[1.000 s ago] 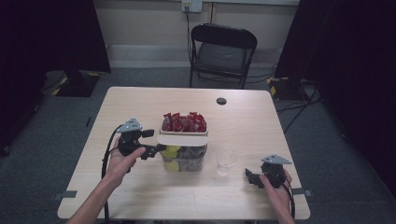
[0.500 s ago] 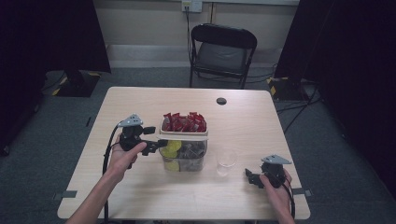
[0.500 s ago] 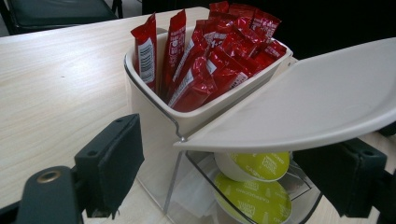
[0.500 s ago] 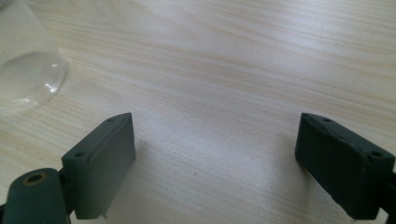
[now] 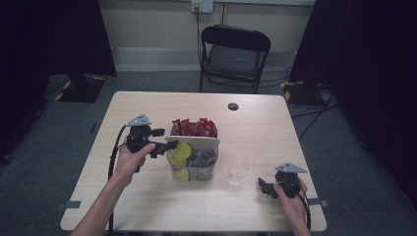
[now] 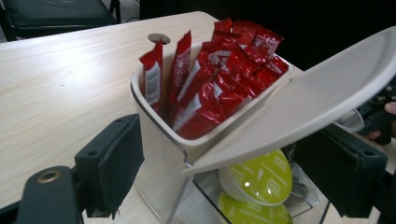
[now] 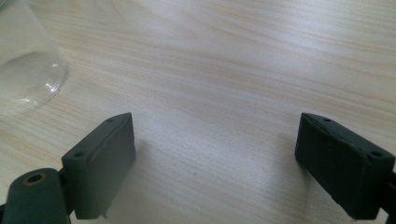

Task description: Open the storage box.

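A clear box (image 5: 194, 160) stands mid-table, with red sachets (image 5: 193, 127) upright in its white back compartment and yellow-green capsules (image 5: 182, 151) in the clear front part. In the left gripper view the sachets (image 6: 210, 84) stand in the white tub, the white lid (image 6: 327, 88) is tilted up, and capsules (image 6: 261, 179) show beneath it. My left gripper (image 5: 167, 146) is at the box's left side. Its jaws (image 6: 229, 151) are open and straddle the box corner without pressing on it. My right gripper (image 5: 263, 186) rests open on the table, right of a clear cup (image 5: 238, 170).
The cup (image 7: 25, 70) sits at the upper left of the right gripper view, beyond my open right gripper (image 7: 215, 154). A small black disc (image 5: 233, 106) lies near the wooden table's (image 5: 147, 206) far edge. A folding chair (image 5: 233, 54) stands behind the table.
My left gripper has shifted slightly right against the box. The white lid has tipped up, and the yellow-green capsules show more. The right hand has not moved.
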Motion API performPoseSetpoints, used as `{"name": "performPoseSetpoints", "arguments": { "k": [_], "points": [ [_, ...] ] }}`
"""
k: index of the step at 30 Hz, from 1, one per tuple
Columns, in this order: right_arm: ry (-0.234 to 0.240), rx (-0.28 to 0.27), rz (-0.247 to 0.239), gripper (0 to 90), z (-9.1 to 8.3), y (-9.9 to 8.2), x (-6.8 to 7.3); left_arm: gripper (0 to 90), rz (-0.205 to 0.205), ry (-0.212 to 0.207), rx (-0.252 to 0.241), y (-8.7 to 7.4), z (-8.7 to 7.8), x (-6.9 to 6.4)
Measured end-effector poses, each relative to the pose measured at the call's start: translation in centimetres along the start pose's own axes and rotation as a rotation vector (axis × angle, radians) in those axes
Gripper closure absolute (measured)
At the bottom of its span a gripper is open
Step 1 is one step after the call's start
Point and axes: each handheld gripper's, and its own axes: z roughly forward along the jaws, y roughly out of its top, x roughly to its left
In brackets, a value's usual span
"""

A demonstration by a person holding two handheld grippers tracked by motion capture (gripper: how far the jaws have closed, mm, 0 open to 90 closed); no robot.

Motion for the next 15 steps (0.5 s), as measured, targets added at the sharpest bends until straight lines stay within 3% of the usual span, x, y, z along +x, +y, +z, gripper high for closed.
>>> {"name": "performPoseSetpoints", "arguments": {
  "k": [15],
  "points": [
    [0.003,0.000,-0.005,11.5,0.0,0.0,-0.1,16.2,0.000,0.017,0.001,1.2,0.3,0.8]
  ]
}}
